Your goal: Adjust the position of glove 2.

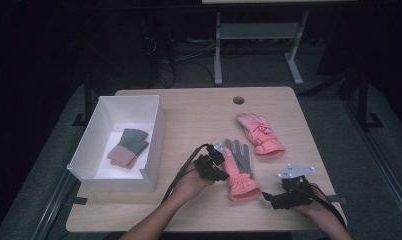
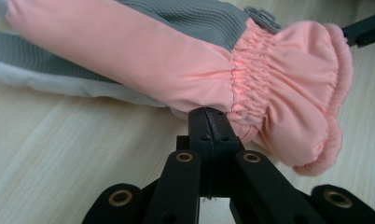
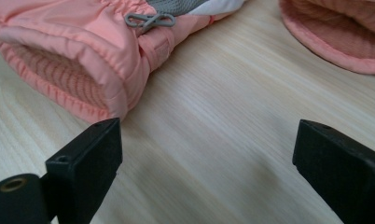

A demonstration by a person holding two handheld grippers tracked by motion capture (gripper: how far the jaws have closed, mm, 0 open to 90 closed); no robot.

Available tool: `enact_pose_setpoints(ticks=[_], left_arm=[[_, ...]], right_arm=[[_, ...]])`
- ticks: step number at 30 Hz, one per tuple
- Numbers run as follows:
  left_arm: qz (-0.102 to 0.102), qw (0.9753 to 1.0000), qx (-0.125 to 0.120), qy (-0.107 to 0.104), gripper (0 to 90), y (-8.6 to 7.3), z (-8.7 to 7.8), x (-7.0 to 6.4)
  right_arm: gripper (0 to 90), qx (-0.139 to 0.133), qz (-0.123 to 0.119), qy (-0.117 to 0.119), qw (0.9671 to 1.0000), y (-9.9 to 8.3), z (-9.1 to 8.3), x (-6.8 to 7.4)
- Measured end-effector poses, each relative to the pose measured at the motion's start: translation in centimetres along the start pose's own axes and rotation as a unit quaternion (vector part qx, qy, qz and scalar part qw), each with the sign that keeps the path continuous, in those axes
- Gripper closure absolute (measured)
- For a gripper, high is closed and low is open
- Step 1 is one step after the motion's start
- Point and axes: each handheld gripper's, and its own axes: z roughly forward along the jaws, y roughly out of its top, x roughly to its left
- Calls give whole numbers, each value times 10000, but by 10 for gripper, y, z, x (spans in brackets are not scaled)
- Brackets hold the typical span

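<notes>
You are pressing your left gripper [image 2: 209, 122], jaws fully together with nothing between them, against the side of the pink and grey glove [image 1: 239, 170] lying palm up on the table [image 1: 199, 120]. Your right gripper [image 3: 206, 149] is gaping wide and empty, just beside the glove's cuff [image 3: 78, 60].

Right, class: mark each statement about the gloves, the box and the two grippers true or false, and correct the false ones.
1. The left gripper has its jaws closed against the near pink glove. True.
2. The right gripper is clamped on a glove. False: its jaws stand wide apart over bare table.
3. The white box holds a knitted pair of gloves. True.
4. Both pink gloves lie in the box. False: the near one and the far pink glove lie on the table.
</notes>
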Motion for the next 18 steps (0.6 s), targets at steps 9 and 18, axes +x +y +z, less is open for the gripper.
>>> enact_pose_setpoints(ticks=[9, 18], left_arm=[[178, 9997, 19, -165, 898, 10, 11, -11], [247, 9991, -255, -252, 896, 11, 9, -12]], right_arm=[[77, 33, -179, 291, 9994, -4, -8, 0], [77, 235, -51, 314, 9992, -4, -10, -3]])
